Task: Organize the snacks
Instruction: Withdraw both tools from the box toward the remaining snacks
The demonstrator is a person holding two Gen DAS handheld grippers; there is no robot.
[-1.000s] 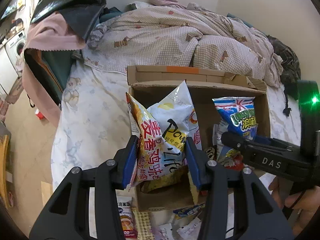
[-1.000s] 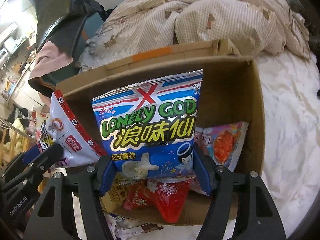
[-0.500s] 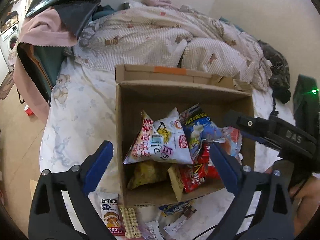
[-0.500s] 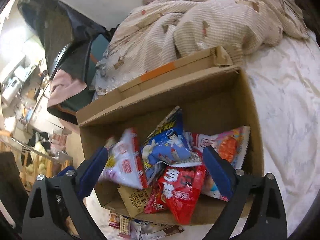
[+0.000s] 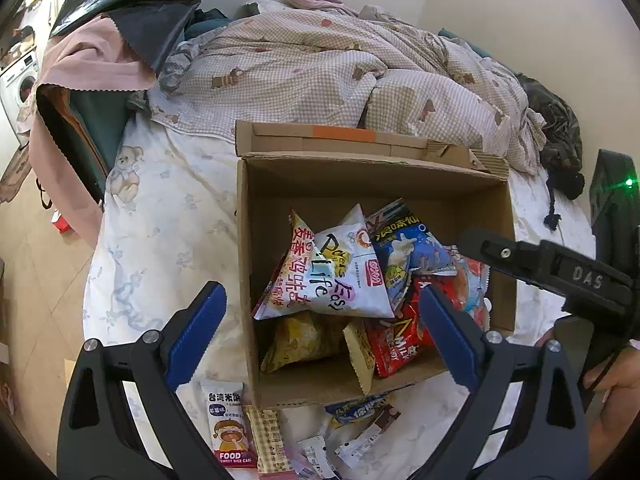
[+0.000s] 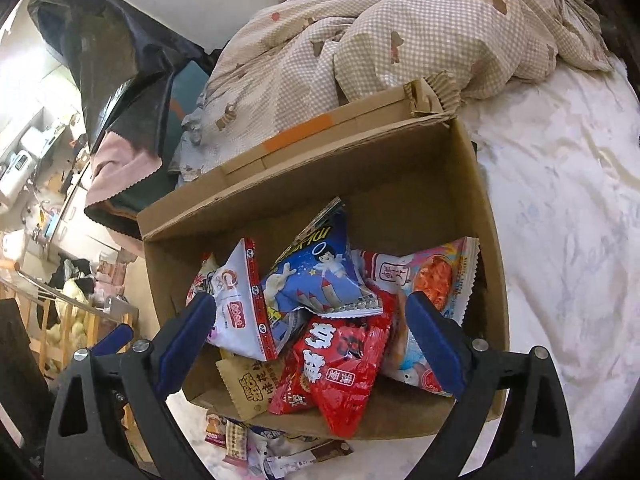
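Between the left gripper's (image 5: 322, 338) matt black arms and blue pads lies a rough, matt cardboard box (image 5: 245, 240) holding glossy, crinkled foil-plastic snack bags (image 5: 332, 276). Beyond it lies soft checked cloth bedding (image 5: 320, 68); beneath, a smooth printed cotton sheet (image 5: 168, 216).

A white crinkled chip bag (image 5: 336, 276) and a blue foil snack bag (image 6: 320, 276) lie tilted in the open brown cardboard box (image 5: 244, 240). Red candy packets (image 6: 340, 364) lie beneath them.
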